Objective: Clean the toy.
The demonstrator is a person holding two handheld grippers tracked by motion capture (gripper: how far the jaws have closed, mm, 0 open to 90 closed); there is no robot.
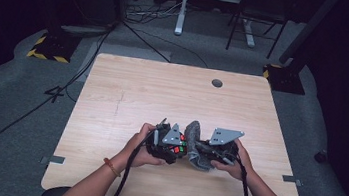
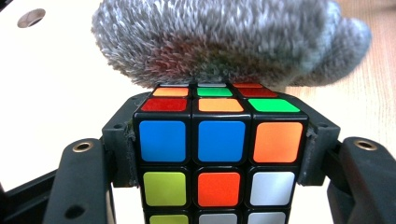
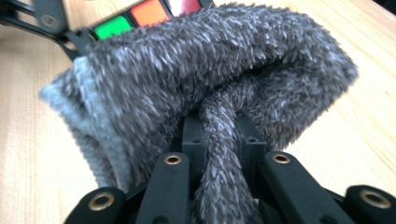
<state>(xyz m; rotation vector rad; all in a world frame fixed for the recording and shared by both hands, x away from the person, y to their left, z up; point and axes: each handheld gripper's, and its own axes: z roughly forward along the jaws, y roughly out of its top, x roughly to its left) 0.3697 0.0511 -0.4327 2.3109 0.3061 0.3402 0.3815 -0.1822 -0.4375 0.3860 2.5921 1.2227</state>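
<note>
While it is clamped between the left gripper's two black jaws, a scrambled puzzle cube is held just above the wooden table, near its front edge. The jaws are closed against the cube's two opposite side faces. Blue, orange, white and yellow-green stickers face the left gripper view, with red, orange and green on top.

A fluffy grey cloth is pressed against the cube's far face — touching it. A fold of this cloth is pinched in the right gripper, whose jaws are nearly shut on it. In the high view, the two hand-held grippers meet at the middle of the table, with the left hand and the right hand behind them.

The cube appears rigid, light and glossy, so it is probably best gripped flat on opposite faces; a corner grip could slip or twist a layer. The cloth appears soft, limp and light — any bunched fold can likely be taken, though it will sag.
</note>
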